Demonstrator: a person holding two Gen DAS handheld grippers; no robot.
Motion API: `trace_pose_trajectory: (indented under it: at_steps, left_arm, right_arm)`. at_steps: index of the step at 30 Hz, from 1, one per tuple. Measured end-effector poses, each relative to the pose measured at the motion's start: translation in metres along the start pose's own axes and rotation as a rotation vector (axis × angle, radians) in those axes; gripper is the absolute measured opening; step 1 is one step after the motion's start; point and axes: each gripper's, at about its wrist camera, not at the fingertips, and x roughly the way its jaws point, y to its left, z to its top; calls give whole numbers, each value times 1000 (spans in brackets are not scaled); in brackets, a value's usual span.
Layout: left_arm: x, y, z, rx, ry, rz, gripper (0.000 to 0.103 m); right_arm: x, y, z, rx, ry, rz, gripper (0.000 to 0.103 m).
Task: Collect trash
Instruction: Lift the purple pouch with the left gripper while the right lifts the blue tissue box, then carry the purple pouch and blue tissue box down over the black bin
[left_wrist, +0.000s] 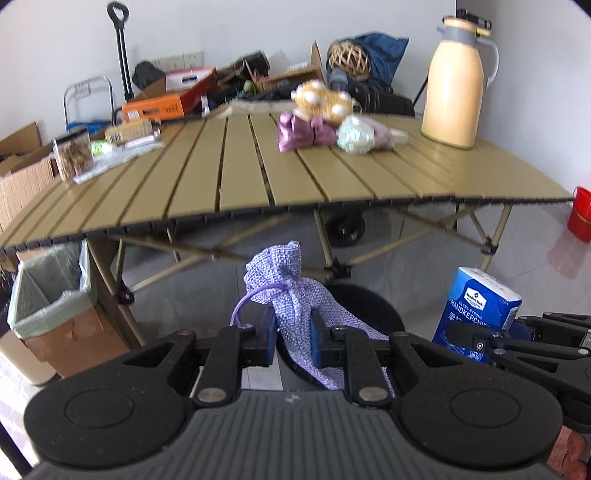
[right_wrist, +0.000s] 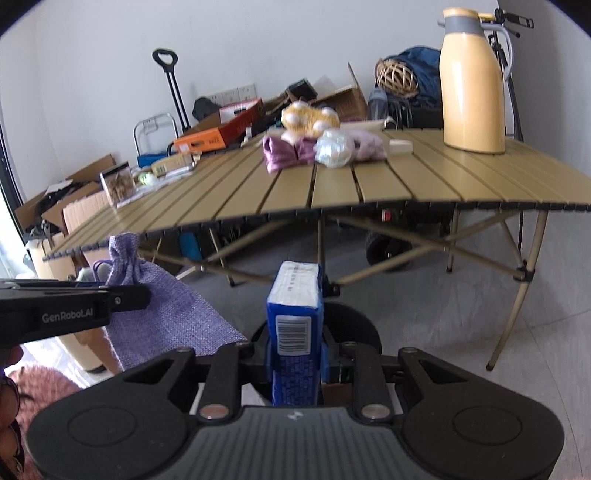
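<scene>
Left wrist | tissue pack (left_wrist: 476, 306): "ULTRA-STRONG HANDKERCHIE…", brand perhaps "Member's Mark"

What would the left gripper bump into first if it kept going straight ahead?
Probably the black round thing low on the floor just past the purple pouch the left gripper holds. Depth is hard to judge.
</scene>
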Motion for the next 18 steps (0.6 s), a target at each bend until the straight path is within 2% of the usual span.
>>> trace_pose_trajectory:
  at_steps: [12,18]
  left_arm:
    - [56,-3,-31,12,198,28,18]
    - [84,-8,-47,21,287,38,18]
  right_arm:
    - [36,-1,-32,21,160,-29,22]
    - [60,-7,-46,42,270,-65,22]
